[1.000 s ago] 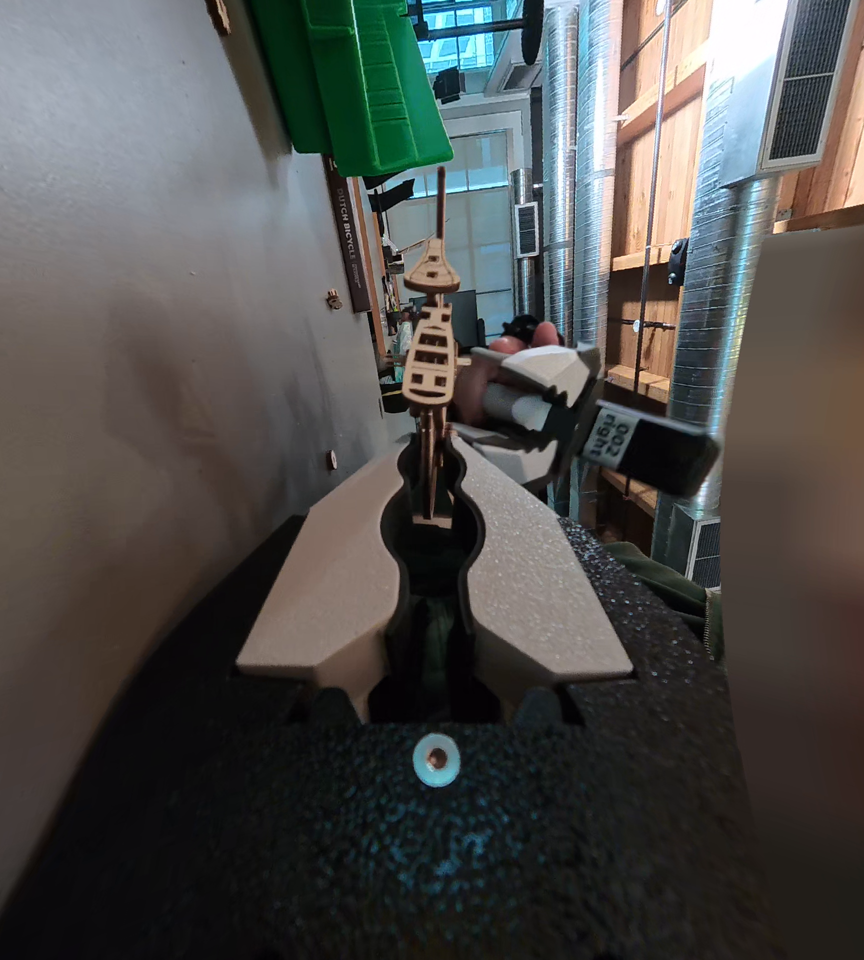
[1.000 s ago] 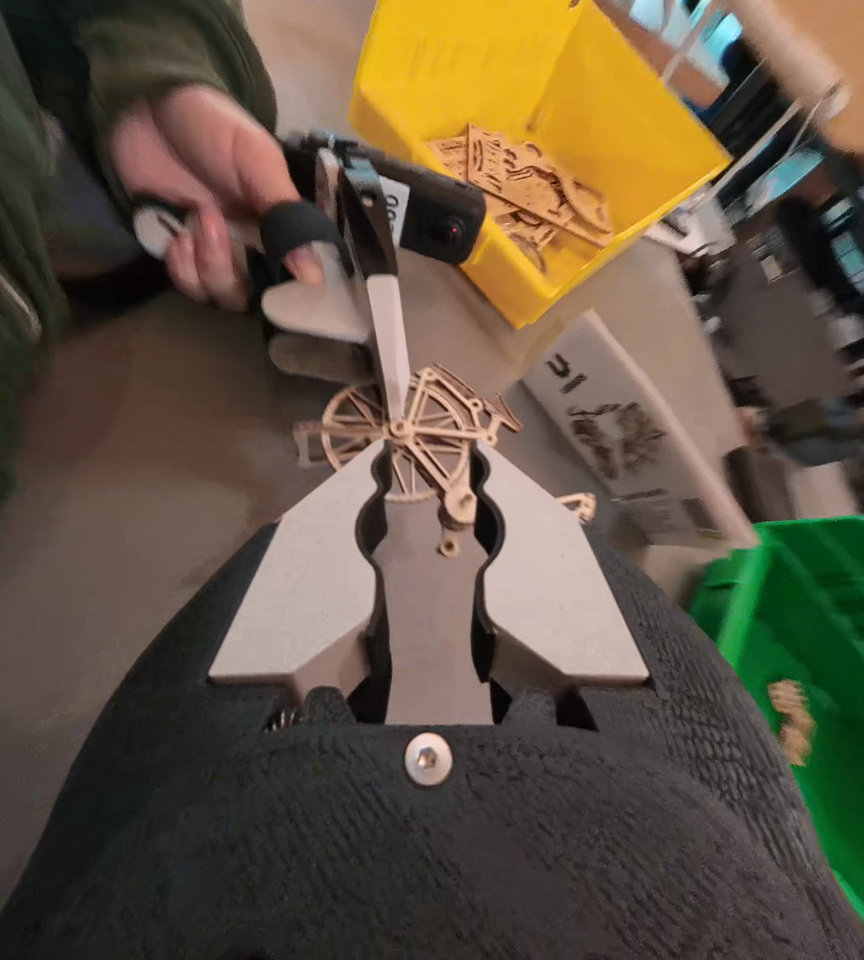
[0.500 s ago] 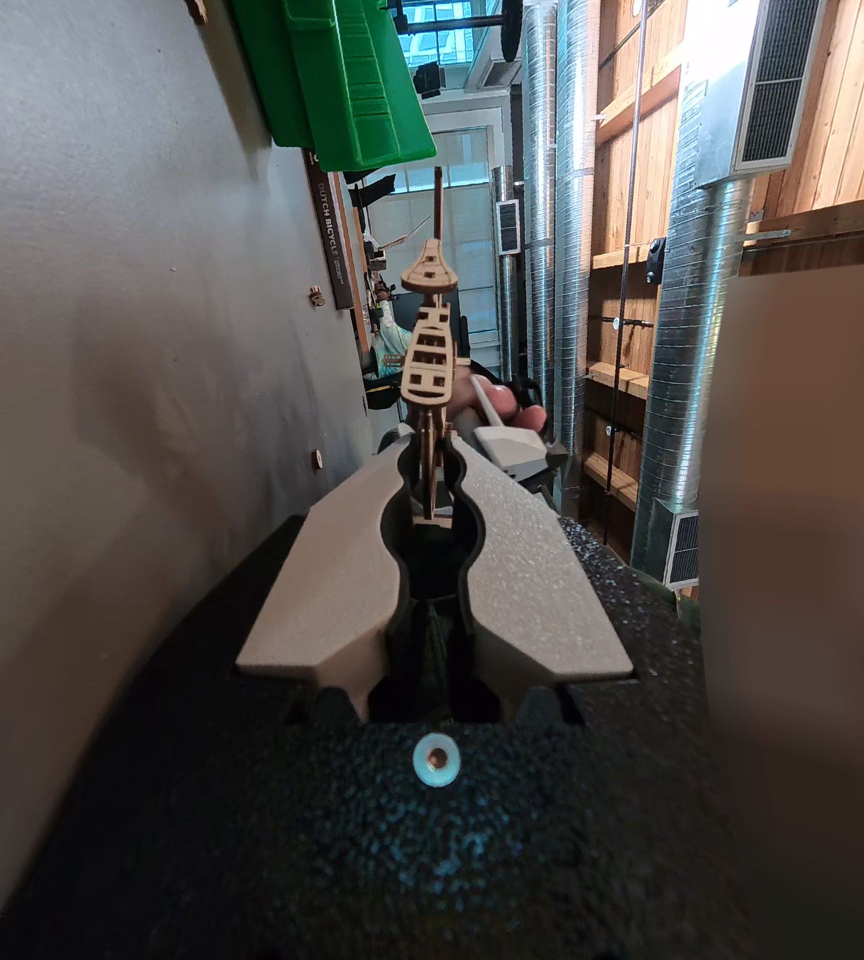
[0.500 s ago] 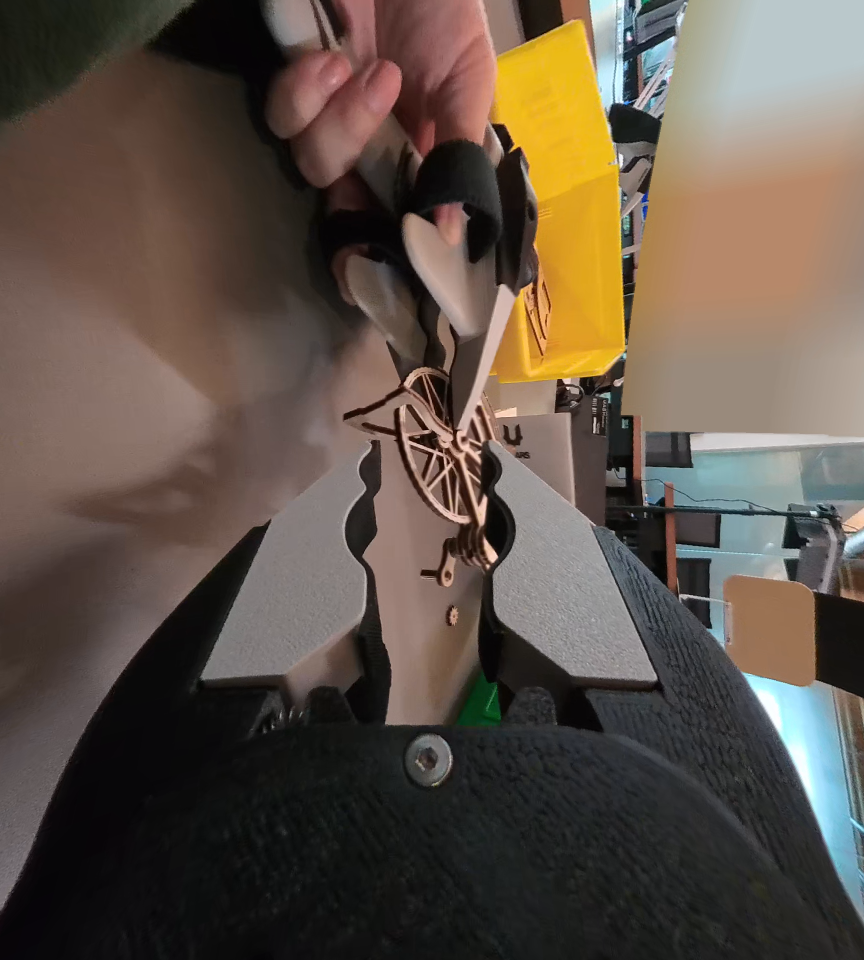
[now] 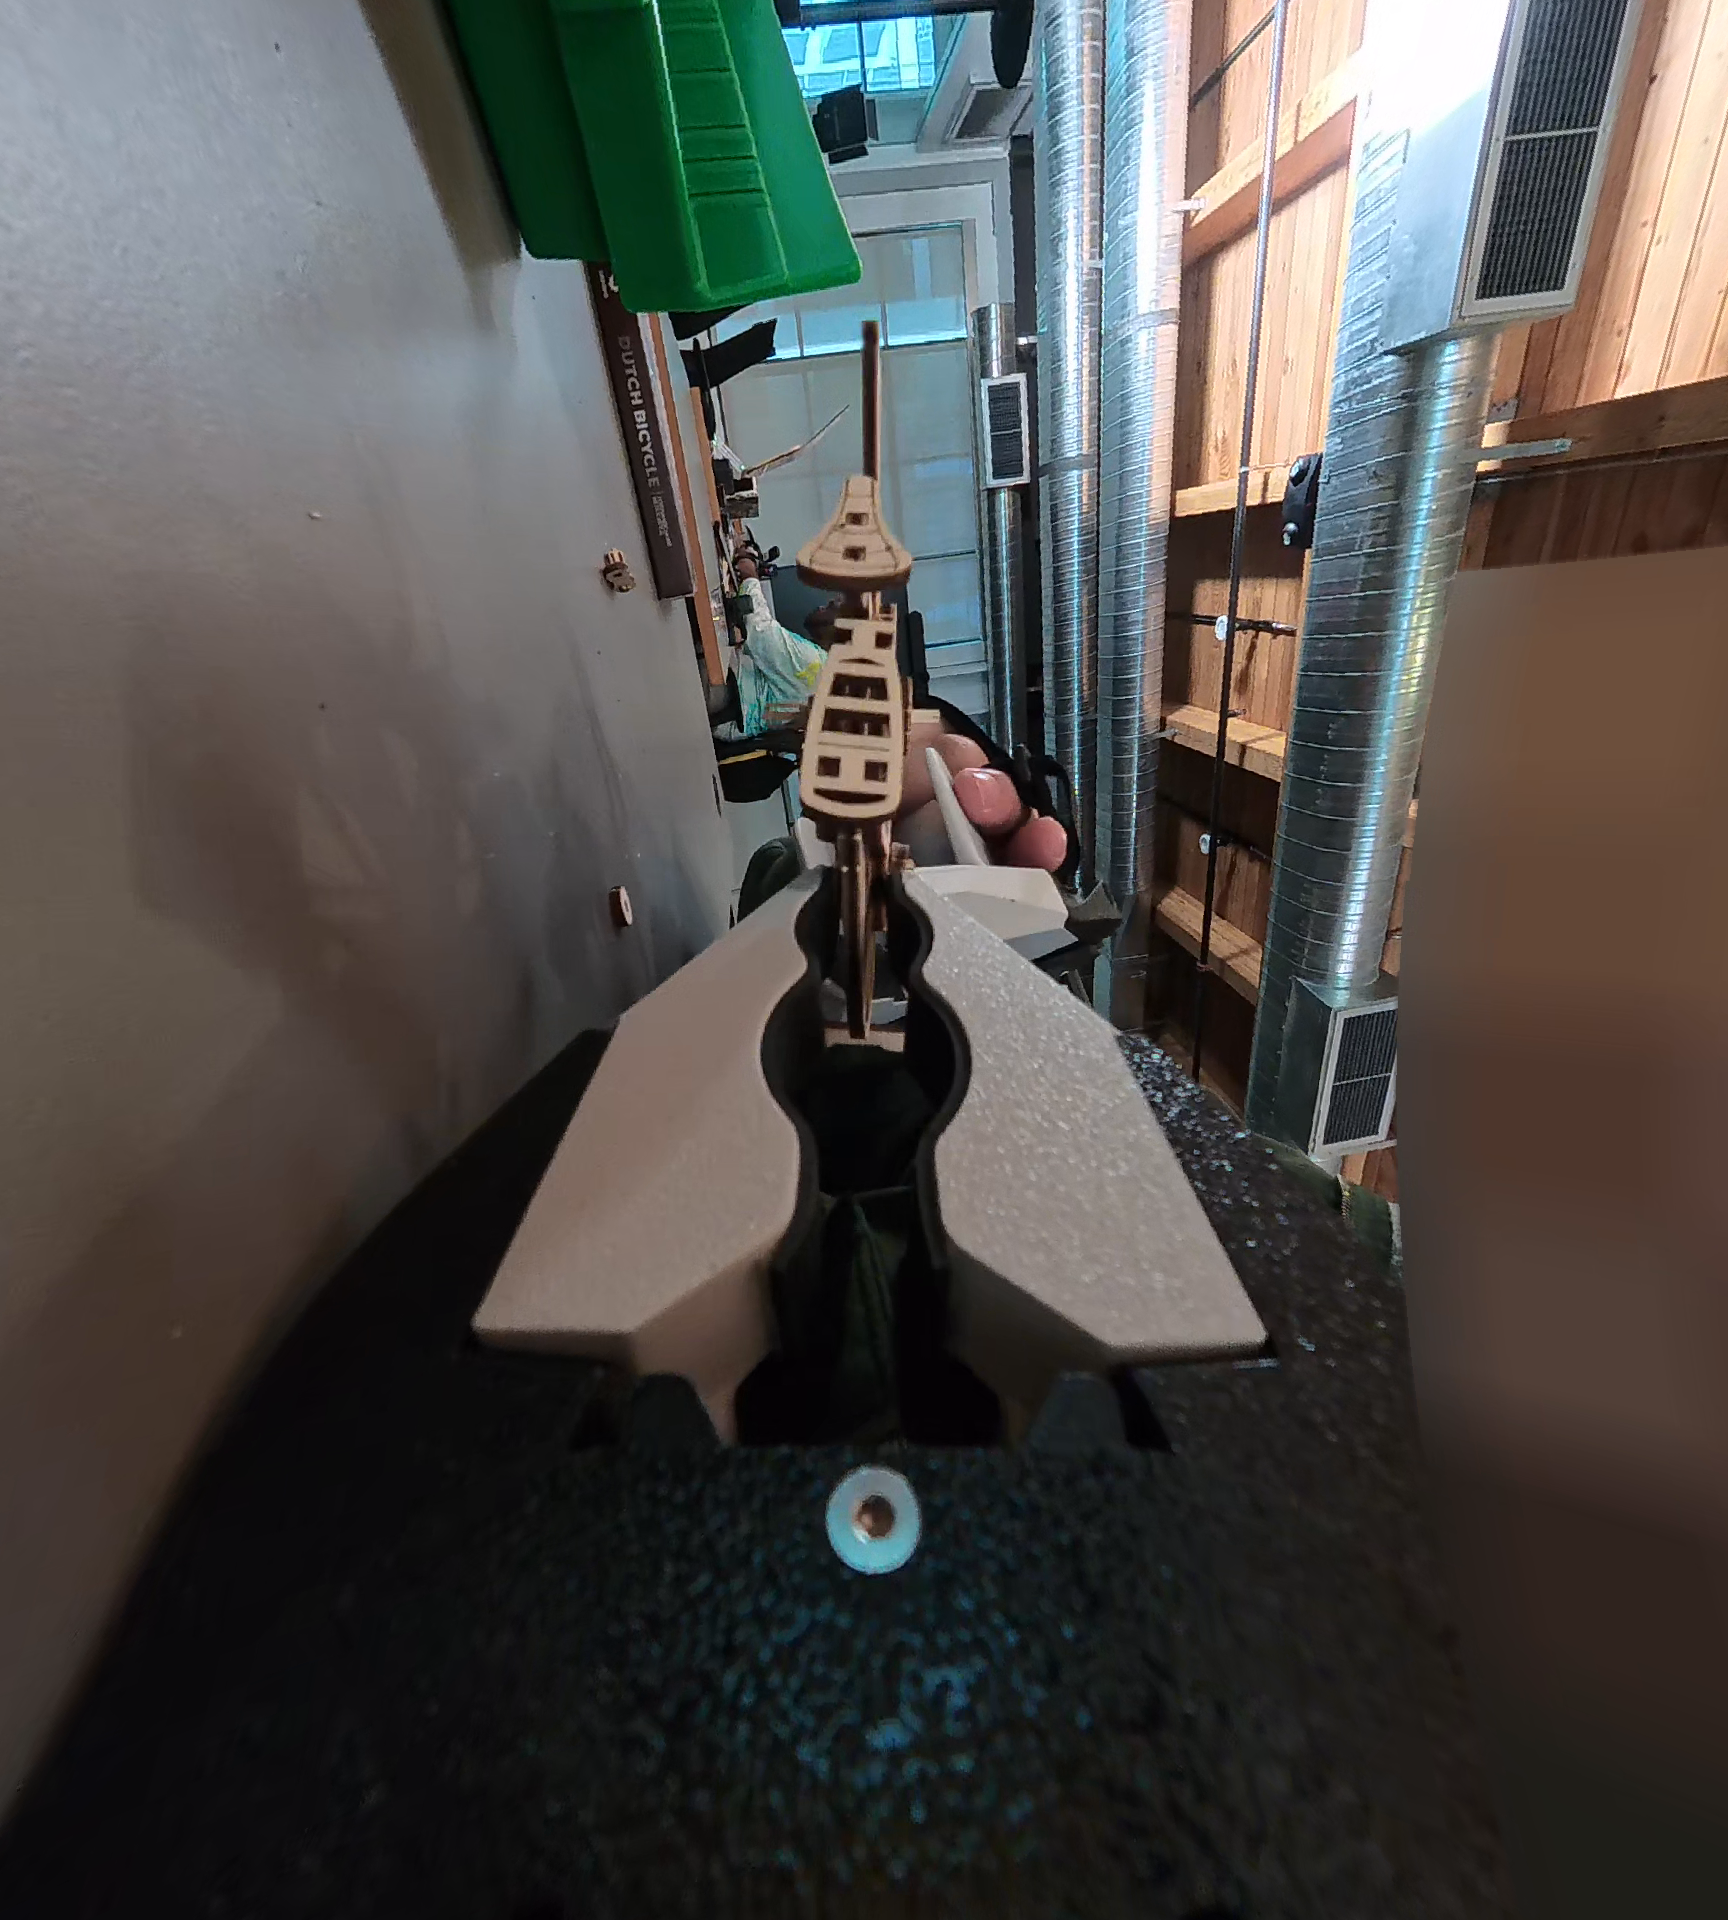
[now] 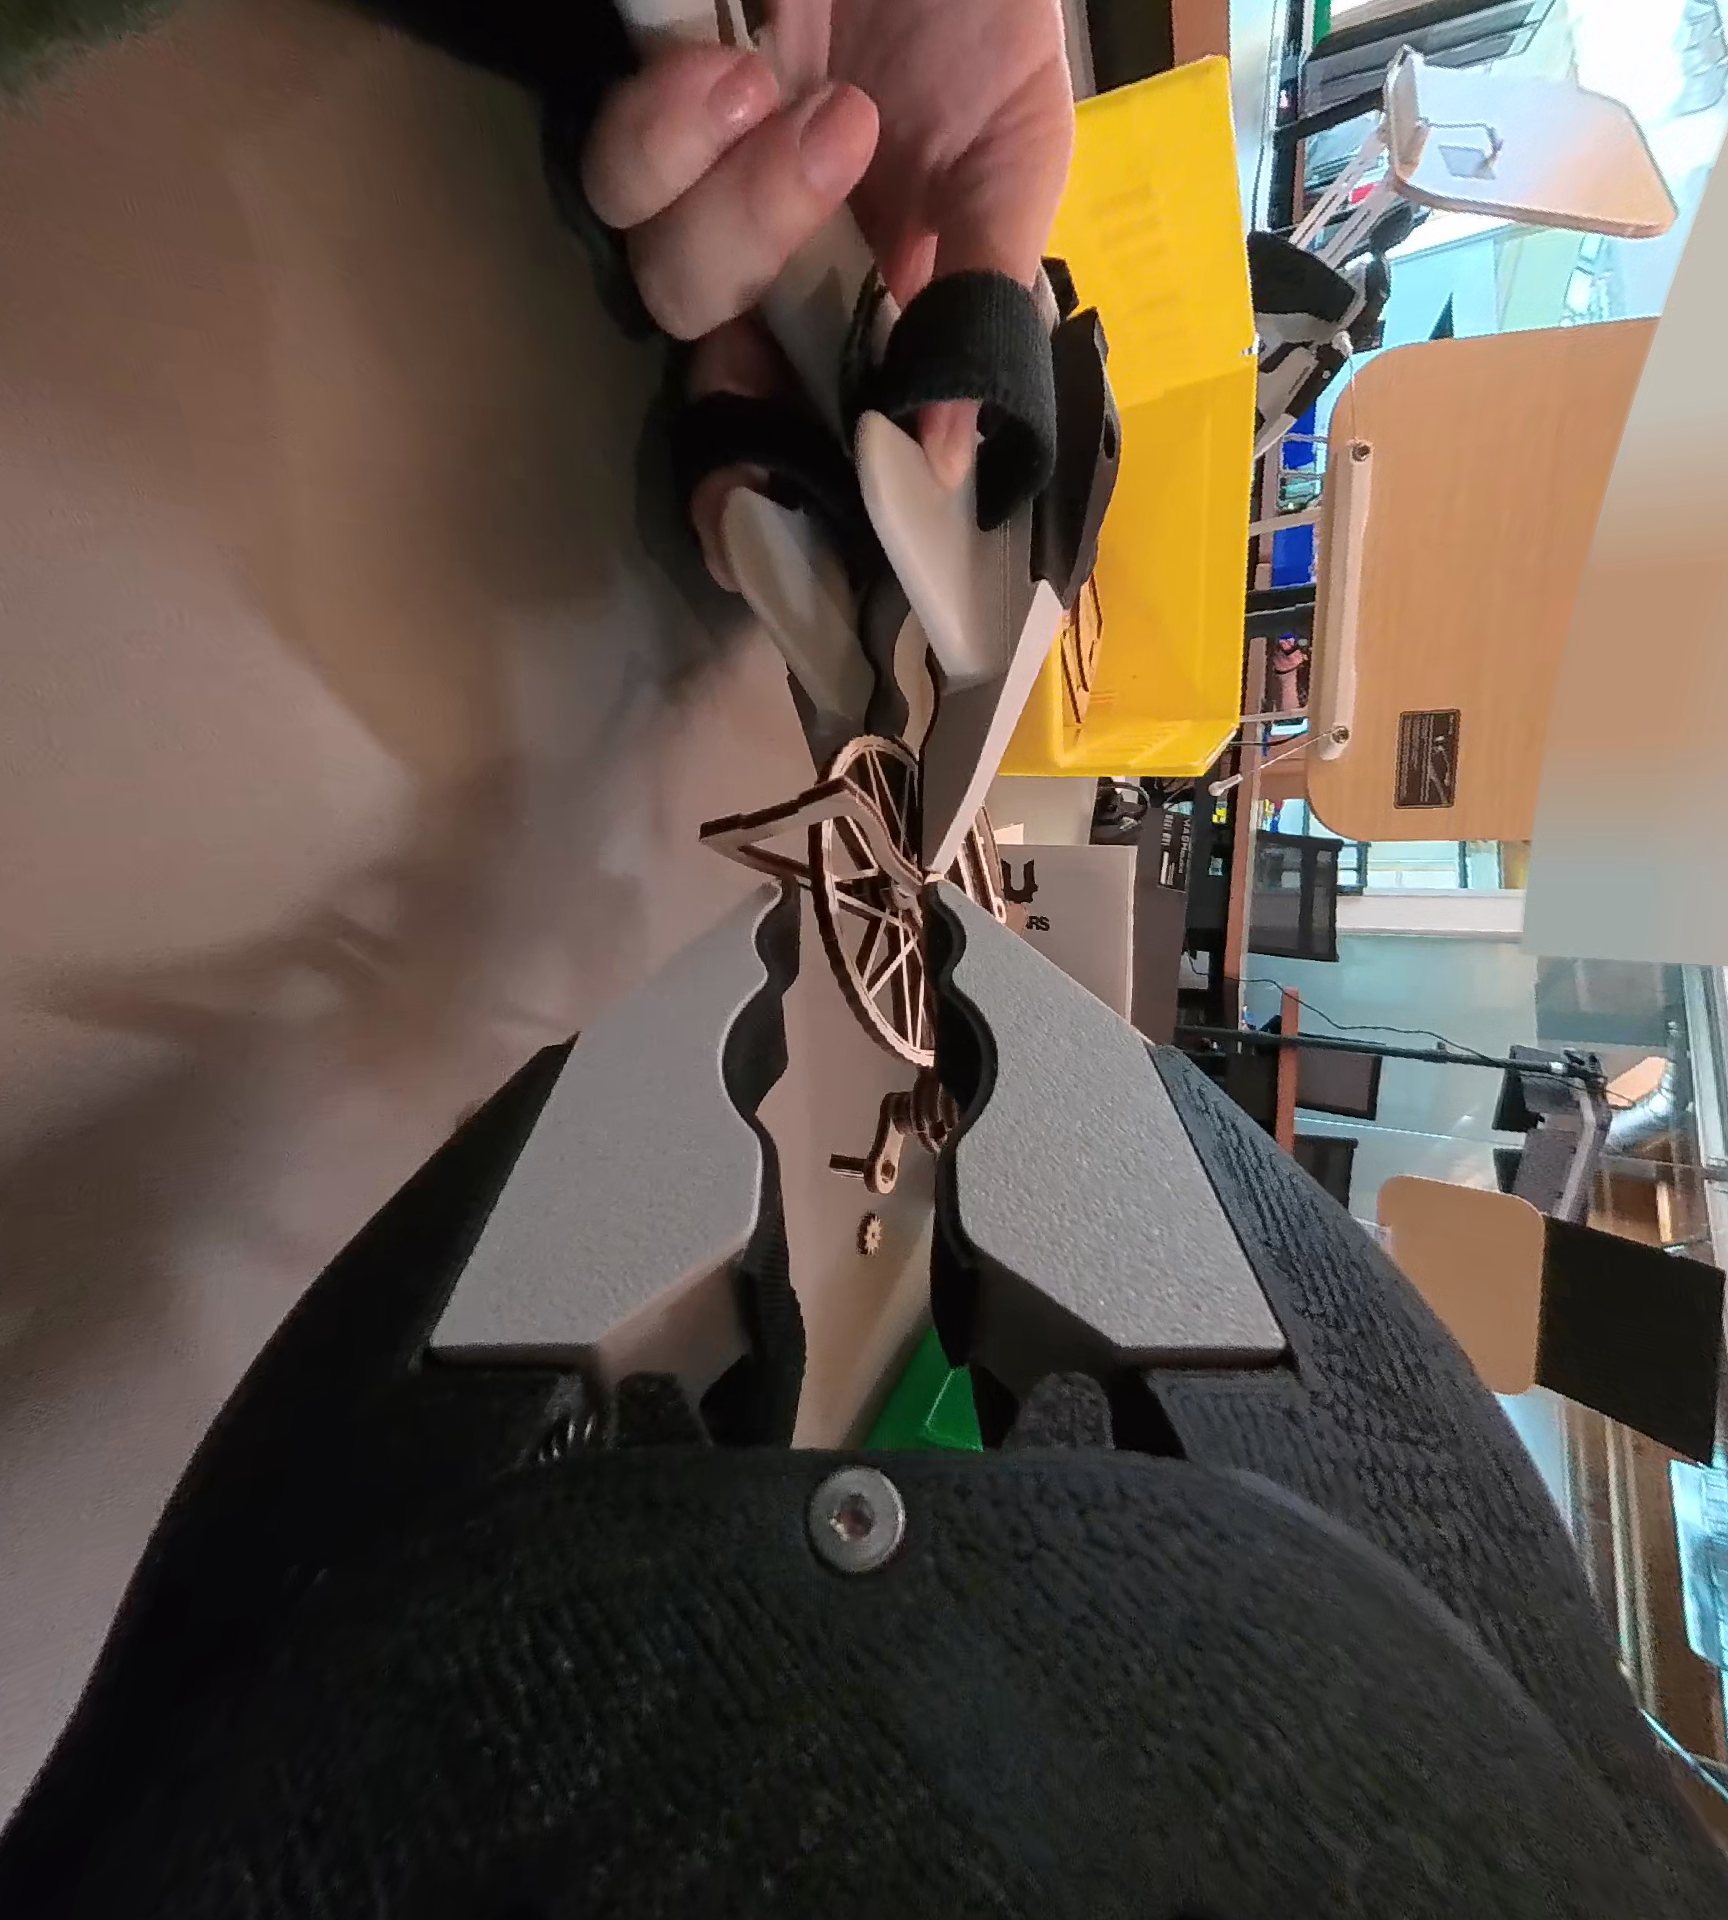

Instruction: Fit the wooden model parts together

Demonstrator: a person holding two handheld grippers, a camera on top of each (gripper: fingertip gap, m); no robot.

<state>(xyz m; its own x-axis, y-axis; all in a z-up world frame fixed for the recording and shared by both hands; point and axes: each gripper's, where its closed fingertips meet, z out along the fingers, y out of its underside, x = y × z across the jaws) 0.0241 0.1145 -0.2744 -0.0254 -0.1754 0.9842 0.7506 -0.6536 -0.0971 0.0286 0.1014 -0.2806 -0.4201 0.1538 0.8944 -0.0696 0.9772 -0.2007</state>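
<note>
Two grippers meet at the wooden bicycle model (image 6: 875, 935) — your left gripper (image 5: 862, 940) is clamped on its wheel, your right gripper (image 6: 865, 904) is parted around the same wheel, pedal crank between its fingers — so you seem mid-fitting, and next needs a gentle, aligned squeeze.

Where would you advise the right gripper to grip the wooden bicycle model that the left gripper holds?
Probably the free rim of the spoked wheel, edge-on, opposite the left gripper clamped near its hub. The wooden bicycle model is thin and flat, so the open right gripper should close on its two faces, clear of the protruding crank.
</note>
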